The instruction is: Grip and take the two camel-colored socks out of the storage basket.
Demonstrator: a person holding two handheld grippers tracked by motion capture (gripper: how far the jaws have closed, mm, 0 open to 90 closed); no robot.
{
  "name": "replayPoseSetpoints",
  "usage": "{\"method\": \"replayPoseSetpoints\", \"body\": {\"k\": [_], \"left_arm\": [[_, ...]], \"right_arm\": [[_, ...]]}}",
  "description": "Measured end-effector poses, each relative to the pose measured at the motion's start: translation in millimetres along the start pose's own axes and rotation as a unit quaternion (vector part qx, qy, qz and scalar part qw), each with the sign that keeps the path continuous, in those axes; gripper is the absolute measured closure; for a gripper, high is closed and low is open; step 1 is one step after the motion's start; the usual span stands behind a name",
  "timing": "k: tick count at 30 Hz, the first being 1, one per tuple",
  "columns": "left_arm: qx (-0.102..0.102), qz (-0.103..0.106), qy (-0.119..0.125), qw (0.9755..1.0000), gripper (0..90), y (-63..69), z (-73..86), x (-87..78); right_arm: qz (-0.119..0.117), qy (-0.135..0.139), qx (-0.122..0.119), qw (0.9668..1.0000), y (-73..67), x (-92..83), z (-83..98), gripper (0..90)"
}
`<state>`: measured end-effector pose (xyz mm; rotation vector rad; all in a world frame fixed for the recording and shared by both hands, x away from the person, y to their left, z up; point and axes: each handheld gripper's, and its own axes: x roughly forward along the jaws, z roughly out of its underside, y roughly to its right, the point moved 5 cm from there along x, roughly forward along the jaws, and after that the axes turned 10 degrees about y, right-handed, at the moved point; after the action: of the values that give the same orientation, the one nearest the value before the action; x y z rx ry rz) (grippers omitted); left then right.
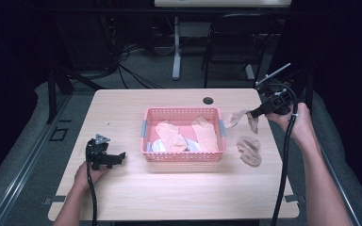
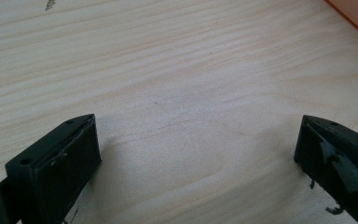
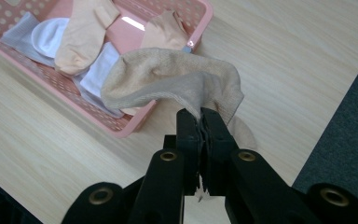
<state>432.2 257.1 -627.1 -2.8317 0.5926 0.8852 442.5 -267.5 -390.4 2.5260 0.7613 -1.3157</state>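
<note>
Right gripper point(image 3: 200, 116) clamped shut on a beige sock point(image 3: 168, 81), pinching a fold of its fabric, lifted clear of the wooden table point(image 1: 122, 108) just off the right end of the pink basket point(image 1: 184, 155). Sock point(image 1: 242, 117) drooping from the jaws, hanging between basket rim and hand. A second beige sock point(image 1: 250, 149) crumpled flat on the tabletop, just beside the basket's right wall, below the raised one. Inside the basket, peach socks point(image 1: 169, 136) over white ones point(image 3: 51, 35). Left gripper point(image 2: 196, 140) low over bare wood left of the basket, jaws spread wide, nothing between them.
</note>
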Motion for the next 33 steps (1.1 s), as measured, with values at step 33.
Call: {"method": "replayPoseSetpoints", "body": {"k": [33], "left_arm": [[0.002, 0.001, 0.0, 1.0, 0.0, 0.6, 0.1, -0.1]], "right_arm": [[0.04, -0.06, 0.09, 0.9933, 53.9, 98.1, 99.5, 51.5]]}}
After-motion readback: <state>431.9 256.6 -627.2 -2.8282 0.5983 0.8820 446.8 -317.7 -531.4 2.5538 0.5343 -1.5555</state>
